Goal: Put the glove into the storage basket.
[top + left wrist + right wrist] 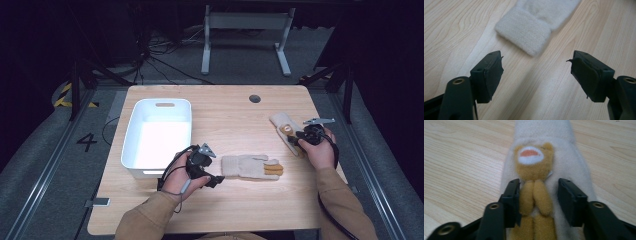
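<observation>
We see both cream fleece gloves (252,166) right of empty white plastic bin (131,130); neither binned. Left gripper (536,70) open, empty; right gripper (539,195) straddles second glove (574,170), ungripped.

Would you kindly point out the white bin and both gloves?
bin (131,131), high view, left wall.
middle glove (247,165), high view, palm.
right glove (574,167), right gripper view, cream fabric beside the bear.

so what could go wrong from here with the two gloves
The right gripper straddles the brown bear patch on the far glove; closing there may pinch only the patch or top layer, so the glove dangles or slips. The left gripper is open, short of the near glove's cuff; a shallow bite on that fluffy edge could slide off. A loosely held glove might catch the white bin rim.
</observation>
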Tool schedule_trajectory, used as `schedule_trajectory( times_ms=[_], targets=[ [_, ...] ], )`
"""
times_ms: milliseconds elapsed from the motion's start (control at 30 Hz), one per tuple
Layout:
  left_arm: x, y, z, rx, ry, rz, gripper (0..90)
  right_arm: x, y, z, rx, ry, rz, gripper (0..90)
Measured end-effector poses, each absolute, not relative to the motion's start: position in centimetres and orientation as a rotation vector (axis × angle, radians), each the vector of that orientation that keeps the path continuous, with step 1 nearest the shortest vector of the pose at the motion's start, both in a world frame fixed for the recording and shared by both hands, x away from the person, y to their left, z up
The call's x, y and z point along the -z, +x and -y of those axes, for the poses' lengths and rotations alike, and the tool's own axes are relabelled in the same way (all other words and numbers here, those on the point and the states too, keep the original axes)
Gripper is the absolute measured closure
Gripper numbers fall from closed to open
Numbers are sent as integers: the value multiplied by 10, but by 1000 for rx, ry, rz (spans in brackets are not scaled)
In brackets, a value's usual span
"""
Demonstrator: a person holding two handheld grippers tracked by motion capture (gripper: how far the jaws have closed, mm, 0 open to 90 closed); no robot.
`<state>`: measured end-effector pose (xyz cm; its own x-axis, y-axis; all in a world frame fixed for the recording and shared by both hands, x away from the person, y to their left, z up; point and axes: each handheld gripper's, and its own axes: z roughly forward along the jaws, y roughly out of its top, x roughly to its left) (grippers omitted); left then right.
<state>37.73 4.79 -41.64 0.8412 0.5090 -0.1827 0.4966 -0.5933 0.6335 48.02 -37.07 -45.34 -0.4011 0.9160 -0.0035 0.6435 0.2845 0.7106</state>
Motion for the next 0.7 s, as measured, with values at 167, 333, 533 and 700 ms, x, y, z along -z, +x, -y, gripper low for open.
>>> schedule_trajectory(
  times_ms=[167,333,533,700],
  targets=[
    [417,379,-48,-32,2299,-733,266,451,479,371,-894,1431,-2168,740],
    [416,379,-49,-32,2294,-734,268,448,477,373,-887,1439,-2202,784],
    [415,381,-48,-27,2295,-727,267,441,472,375,-886,1401,-2179,796],
    [414,382,-44,-25,2295,-712,267,429,463,379,-913,1370,-2148,798]
  ],
)
